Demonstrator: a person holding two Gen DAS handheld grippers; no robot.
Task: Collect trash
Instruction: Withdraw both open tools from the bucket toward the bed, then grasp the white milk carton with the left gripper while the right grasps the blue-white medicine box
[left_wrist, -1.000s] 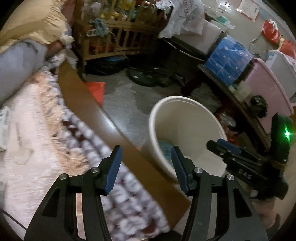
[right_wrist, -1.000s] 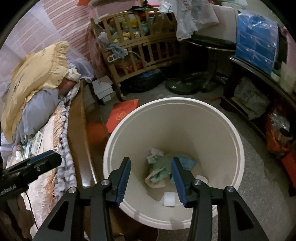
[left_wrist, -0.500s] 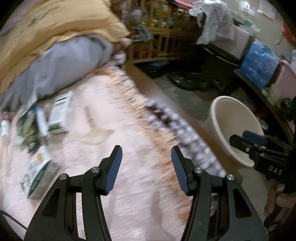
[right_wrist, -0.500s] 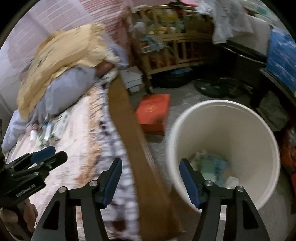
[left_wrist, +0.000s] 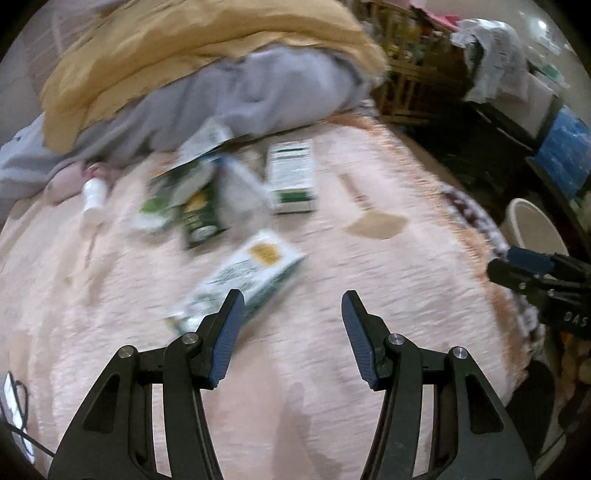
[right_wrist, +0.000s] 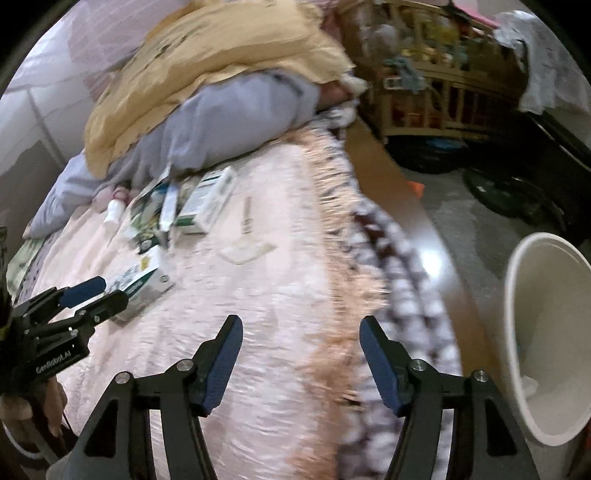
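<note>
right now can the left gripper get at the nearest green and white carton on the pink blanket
Probably yes: the left gripper is open and empty, the green and white carton lies just ahead by its left finger, nothing between them.

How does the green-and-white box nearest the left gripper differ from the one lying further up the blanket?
The nearest box lies diagonally, with a yellow emblem on top, right at the left gripper. The farther box lies straighter, with green bands and no emblem. Both are green-and-white cartons lying flat on the pink blanket.
</note>
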